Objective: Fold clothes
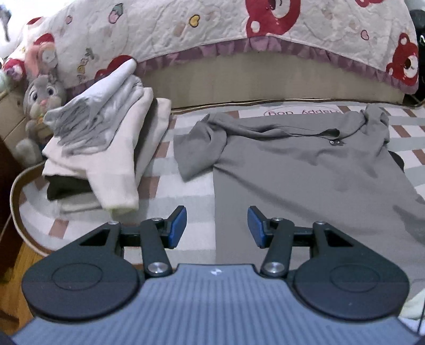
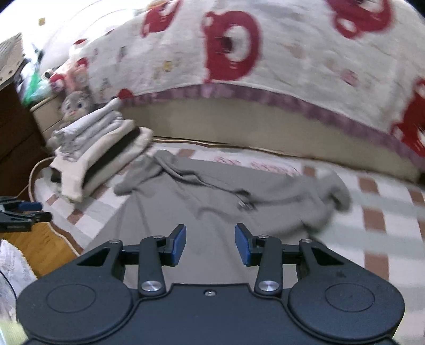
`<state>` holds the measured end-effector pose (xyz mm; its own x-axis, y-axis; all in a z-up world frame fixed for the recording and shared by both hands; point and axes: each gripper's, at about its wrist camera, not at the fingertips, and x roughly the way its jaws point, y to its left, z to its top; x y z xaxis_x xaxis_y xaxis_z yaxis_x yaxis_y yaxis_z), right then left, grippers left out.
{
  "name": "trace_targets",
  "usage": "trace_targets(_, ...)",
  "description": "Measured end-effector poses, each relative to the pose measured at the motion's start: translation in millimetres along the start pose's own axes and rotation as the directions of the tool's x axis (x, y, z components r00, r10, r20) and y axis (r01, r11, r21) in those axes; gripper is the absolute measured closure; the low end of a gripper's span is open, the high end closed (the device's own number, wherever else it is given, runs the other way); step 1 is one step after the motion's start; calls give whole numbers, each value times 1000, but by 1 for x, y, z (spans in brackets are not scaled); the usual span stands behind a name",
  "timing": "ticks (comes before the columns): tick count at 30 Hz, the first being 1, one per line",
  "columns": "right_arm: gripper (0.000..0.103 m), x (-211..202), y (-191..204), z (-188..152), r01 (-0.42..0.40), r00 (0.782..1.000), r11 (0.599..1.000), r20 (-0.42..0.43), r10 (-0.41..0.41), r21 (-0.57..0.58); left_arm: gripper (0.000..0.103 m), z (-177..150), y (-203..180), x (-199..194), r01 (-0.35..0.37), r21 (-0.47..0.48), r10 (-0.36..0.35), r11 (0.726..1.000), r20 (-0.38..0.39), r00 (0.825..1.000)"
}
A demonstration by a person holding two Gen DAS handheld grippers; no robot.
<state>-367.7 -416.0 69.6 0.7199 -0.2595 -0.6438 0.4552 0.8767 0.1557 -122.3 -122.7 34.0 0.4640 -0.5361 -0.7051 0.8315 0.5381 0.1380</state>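
Note:
A grey long-sleeved top (image 1: 305,175) lies spread on the checked mat (image 1: 186,185), collar toward the bed, its sleeves bunched at both shoulders. My left gripper (image 1: 216,227) hovers open over the garment's left edge near the hem, nothing between its blue pads. In the right wrist view the same grey top (image 2: 212,201) is blurred, and my right gripper (image 2: 210,244) stands open above its lower middle. The left gripper (image 2: 29,209) shows at the far left of that view, off the mat's edge.
A pile of folded clothes (image 1: 106,148) sits on the mat's left end. A plush rabbit (image 1: 39,98) leans behind it. The bed (image 1: 239,77) with a bear-print quilt (image 1: 212,24) rises beyond the mat. Wooden floor (image 1: 16,265) lies at the left.

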Motion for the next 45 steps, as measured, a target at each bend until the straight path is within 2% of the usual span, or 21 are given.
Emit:
trace_targets(3, 57, 22, 4, 35, -2, 999, 998, -40, 0, -67, 47, 13, 7, 19, 45, -13, -46, 999, -31, 998)
trace_targets(7, 56, 53, 9, 79, 0, 996, 986, -92, -16, -166, 46, 33, 17, 52, 89, -28, -90, 996, -47, 995)
trace_targets(11, 35, 103, 10, 95, 8, 983, 967, -174, -55, -256, 45, 51, 21, 96, 107, -46, -110, 993, -63, 992)
trace_targets(12, 35, 120, 9, 93, 5, 977, 960, -203, -65, -279, 45, 54, 22, 107, 122, -63, -127, 990, -72, 989)
trace_targets(15, 36, 170, 4, 74, 41, 969, 919, -209, -132, -392, 45, 60, 24, 142, 172, -111, -182, 979, -85, 980)
trace_targets(17, 39, 194, -1, 57, 107, 961, 882, -181, -211, -459, 45, 66, 23, 166, 188, -124, -200, 974, -87, 976)
trace_targets(18, 42, 201, -5, 49, 106, 962, 864, -168, -213, -492, 45, 70, 23, 179, 200, -121, -211, 972, -89, 973)
trace_targets(19, 52, 207, -9, 40, 99, 965, 846, -155, -210, -524, 45, 74, 22, 191, 211, -118, -222, 970, -91, 971)
trace_targets(22, 59, 227, -24, 16, 81, 970, 791, -133, -201, -606, 45, 89, 19, 231, 245, -94, -254, 965, -103, 962)
trace_targets(26, 59, 245, -49, -1, 73, 965, 793, -159, -210, -605, 45, 113, 17, 287, 256, -154, -276, 954, -130, 952)
trace_targets(31, 56, 254, -62, 1, 34, 967, 791, -178, -179, -611, 45, 132, 21, 329, 255, -265, -295, 930, -122, 948)
trace_targets(37, 55, 270, -62, -4, 28, 960, 732, -185, -209, -681, 45, 131, 32, 361, 254, -380, -322, 889, -128, 938)
trace_targets(40, 46, 278, -61, -7, 25, 956, 699, -187, -225, -715, 45, 134, 33, 371, 268, -409, -339, 873, -113, 934)
trace_targets(45, 39, 287, -71, -2, 68, 970, 742, -129, -205, -667, 42, 141, 31, 389, 278, -427, -346, 860, -90, 934)
